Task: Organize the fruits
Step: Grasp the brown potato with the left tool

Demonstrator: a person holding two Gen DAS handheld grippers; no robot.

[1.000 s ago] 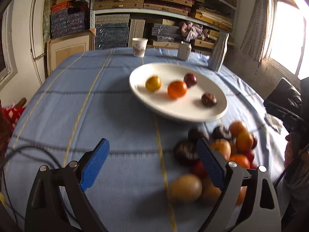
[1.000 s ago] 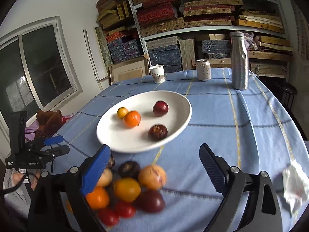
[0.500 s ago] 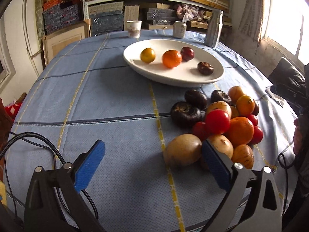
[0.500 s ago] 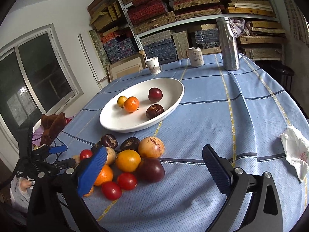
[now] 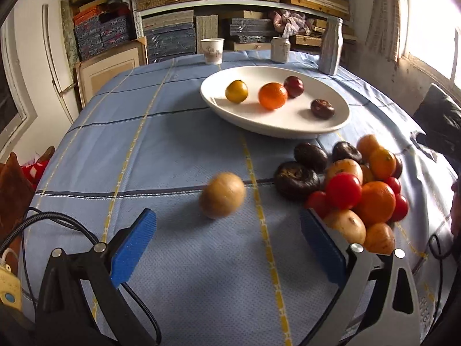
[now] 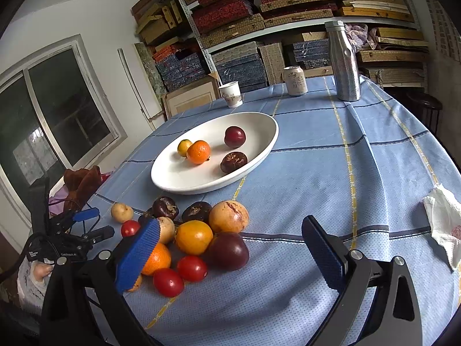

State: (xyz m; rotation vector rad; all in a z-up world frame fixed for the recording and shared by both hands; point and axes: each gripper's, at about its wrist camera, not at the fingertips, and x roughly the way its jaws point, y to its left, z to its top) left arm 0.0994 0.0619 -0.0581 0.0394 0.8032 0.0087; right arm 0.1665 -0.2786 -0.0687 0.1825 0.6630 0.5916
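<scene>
Fruits lie on a round surface (image 6: 317,173) under a blue checked cloth, some in a white dish (image 5: 288,124), most heaped beside it.

Four fruits sit in the dish: one yellow (image 5: 236,91), one orange (image 5: 272,96), one dark red (image 5: 293,86), one dark brown (image 5: 322,109). The heap (image 6: 196,230) lies nearer the cameras and holds more than a dozen pieces; the exact count is unclear, as some hide others. One tan fruit (image 5: 222,195), blurred, lies alone just left of the heap. At the far edge stand one paper cup (image 6: 230,94), one can (image 6: 295,80) and one steel bottle (image 6: 344,60). One crumpled tissue (image 6: 442,225) lies at the right edge. Both tools, left (image 5: 227,248) and right (image 6: 230,256), gape wide over the cloth, holding nothing. Behind, shelves (image 6: 288,14) are stacked with boxes; windows flank the room.
</scene>
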